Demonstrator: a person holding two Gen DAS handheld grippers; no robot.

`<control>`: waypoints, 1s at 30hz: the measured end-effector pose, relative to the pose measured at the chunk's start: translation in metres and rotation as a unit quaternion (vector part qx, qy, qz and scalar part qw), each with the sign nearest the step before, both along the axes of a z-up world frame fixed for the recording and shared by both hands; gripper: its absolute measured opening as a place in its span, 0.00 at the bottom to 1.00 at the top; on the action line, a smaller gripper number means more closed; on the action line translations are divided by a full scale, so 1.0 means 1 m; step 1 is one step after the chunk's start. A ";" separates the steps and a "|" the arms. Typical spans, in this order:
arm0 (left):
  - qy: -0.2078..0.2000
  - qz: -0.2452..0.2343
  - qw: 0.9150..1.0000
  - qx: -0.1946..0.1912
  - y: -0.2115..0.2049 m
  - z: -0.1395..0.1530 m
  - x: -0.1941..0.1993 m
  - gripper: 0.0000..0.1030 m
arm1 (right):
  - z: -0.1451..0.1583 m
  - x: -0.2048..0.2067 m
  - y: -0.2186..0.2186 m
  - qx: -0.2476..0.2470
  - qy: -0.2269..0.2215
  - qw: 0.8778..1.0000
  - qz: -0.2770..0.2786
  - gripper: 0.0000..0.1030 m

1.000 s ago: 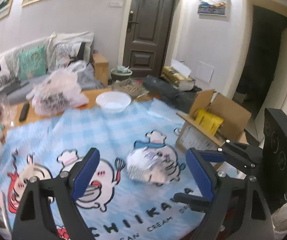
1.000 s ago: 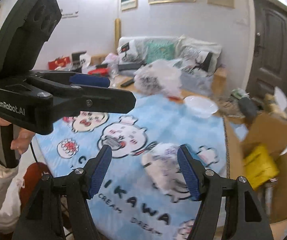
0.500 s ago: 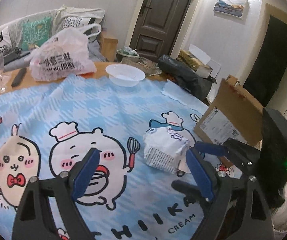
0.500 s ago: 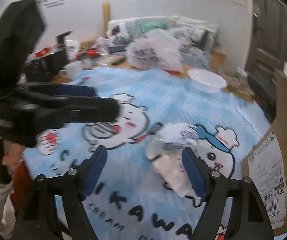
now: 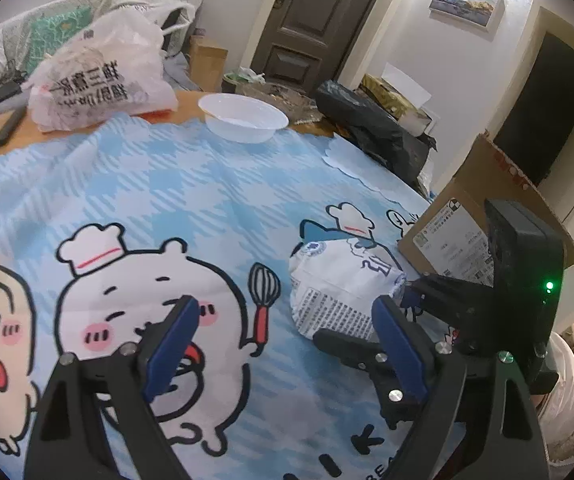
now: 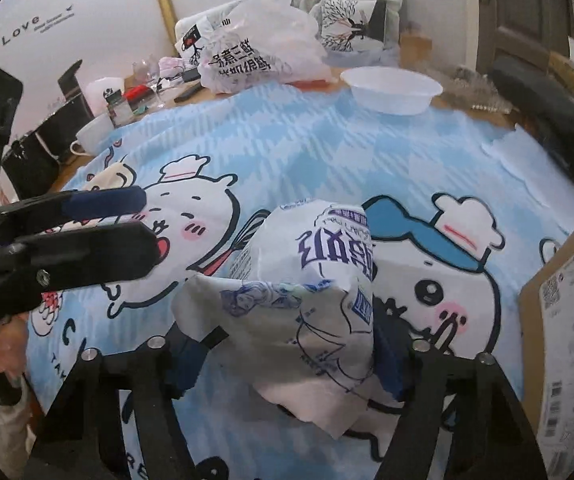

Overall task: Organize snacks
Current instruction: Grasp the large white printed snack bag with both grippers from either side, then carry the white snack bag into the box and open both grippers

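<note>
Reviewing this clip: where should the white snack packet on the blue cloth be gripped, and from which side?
Grip the snack packet across its puffy middle, coming low from the near table edge as the right gripper does. It lies flat on the cloth, its crimped end facing the gripper.

The tablecloth (image 5: 191, 176) is a light blue and white check printed with white cartoon animals in chef hats, outlined in black with pink cheeks. The snack packet (image 6: 307, 292) is white with blue and purple print. Both grippers' 2 fingers carry blue pads (image 5: 171, 340) on black frames. The bowl (image 5: 243, 120) is plain white, the box (image 5: 483, 216) brown cardboard, the door (image 5: 315, 20) dark brown.
</note>
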State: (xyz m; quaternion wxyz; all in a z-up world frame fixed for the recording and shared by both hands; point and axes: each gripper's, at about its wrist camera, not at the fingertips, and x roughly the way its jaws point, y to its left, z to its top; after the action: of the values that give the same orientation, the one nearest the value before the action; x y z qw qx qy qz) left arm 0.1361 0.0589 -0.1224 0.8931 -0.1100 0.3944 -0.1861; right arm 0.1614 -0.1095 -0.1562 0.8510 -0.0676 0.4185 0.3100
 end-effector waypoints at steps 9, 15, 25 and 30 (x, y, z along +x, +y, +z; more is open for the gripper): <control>0.007 -0.048 0.997 -0.059 -0.010 0.003 -0.003 0.83 | 0.008 -0.013 0.001 0.023 -0.022 0.999 0.025 0.37; -0.016 -0.065 0.996 -0.061 -0.024 0.023 -0.020 0.88 | 0.037 -0.041 0.006 0.058 -0.051 0.995 0.065 0.37; -0.081 -0.066 0.993 -0.053 -0.041 0.082 -0.066 0.81 | 0.099 -0.093 -0.008 0.086 -0.122 0.985 0.089 0.37; -0.104 -0.079 0.991 -0.034 -0.065 0.110 -0.079 0.79 | 0.121 -0.112 -0.030 0.097 -0.147 0.981 0.077 0.38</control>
State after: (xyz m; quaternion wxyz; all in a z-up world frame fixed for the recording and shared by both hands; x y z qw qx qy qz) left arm 0.0573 -0.0065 -0.0124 0.9075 -0.0890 0.2998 -0.2804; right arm 0.0494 -0.1397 -0.0350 0.8796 -0.0618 0.2501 0.3999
